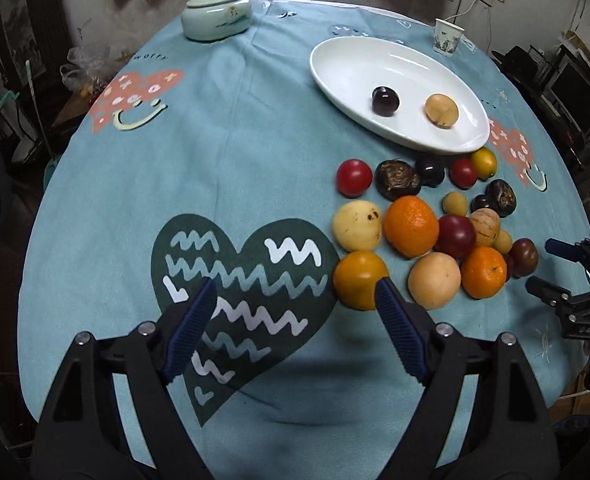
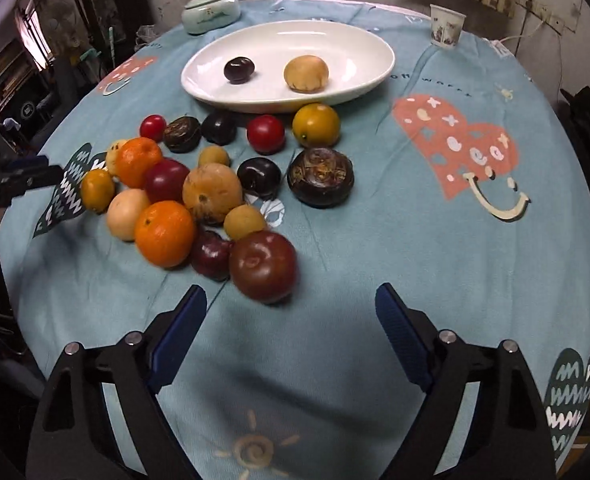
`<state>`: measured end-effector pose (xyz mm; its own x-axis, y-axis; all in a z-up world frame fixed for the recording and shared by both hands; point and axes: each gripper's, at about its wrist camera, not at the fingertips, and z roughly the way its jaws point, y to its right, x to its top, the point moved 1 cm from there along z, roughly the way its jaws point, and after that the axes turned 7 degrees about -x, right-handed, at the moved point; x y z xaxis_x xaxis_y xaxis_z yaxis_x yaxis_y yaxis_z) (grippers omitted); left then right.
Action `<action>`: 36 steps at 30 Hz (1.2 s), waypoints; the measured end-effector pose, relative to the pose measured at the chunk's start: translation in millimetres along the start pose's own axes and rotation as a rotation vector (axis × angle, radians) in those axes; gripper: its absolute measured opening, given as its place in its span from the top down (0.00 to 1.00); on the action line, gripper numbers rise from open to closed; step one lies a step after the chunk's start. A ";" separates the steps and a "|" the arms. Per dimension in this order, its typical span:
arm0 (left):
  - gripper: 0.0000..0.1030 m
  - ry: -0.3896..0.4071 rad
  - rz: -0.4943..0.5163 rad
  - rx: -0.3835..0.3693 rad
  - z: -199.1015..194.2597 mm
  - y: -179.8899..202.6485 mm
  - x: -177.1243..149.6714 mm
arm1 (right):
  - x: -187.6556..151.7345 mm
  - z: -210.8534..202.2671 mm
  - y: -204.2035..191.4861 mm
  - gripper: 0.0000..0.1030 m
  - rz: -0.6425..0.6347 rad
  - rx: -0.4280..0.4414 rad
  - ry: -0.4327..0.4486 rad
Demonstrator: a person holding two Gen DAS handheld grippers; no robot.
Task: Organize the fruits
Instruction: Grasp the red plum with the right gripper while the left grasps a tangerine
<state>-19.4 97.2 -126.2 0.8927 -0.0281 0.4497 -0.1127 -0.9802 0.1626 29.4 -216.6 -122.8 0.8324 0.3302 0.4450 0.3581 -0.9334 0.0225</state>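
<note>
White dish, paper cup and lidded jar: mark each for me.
White dish (image 2: 279,36), right wrist view, bare floor near the far rim.
Paper cup (image 2: 446,30), right wrist view, middle of its printed wall.
Lidded jar (image 1: 217,20), left wrist view, front of its body.

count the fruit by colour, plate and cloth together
orange: 2
yellow-orange: 2
bright red: 2
dark red: 3
near-black: 3
brown patterned: 2
tan or pale: 6
total: 20
</note>
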 end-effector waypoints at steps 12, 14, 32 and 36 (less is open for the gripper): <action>0.19 -0.004 -0.001 0.003 -2.1 3.9 4.1 | 8.4 -2.5 24.6 0.17 -0.013 0.009 -0.008; 0.19 -0.005 0.006 -0.002 -2.3 8.0 4.5 | 8.7 8.5 21.1 0.31 -0.045 -0.028 -0.020; 0.24 -0.101 0.033 -0.018 46.3 31.6 8.6 | 15.9 7.5 35.3 0.65 0.006 -0.003 -0.062; 0.43 -0.145 -0.007 -0.055 60.4 27.1 13.1 | 13.2 0.0 26.1 0.65 0.008 0.015 -0.055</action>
<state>15.6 58.5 -169.0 0.9466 -0.0533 0.3178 -0.1267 -0.9684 0.2148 49.7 -236.7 -116.3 0.8571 0.3304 0.3953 0.3573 -0.9340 0.0059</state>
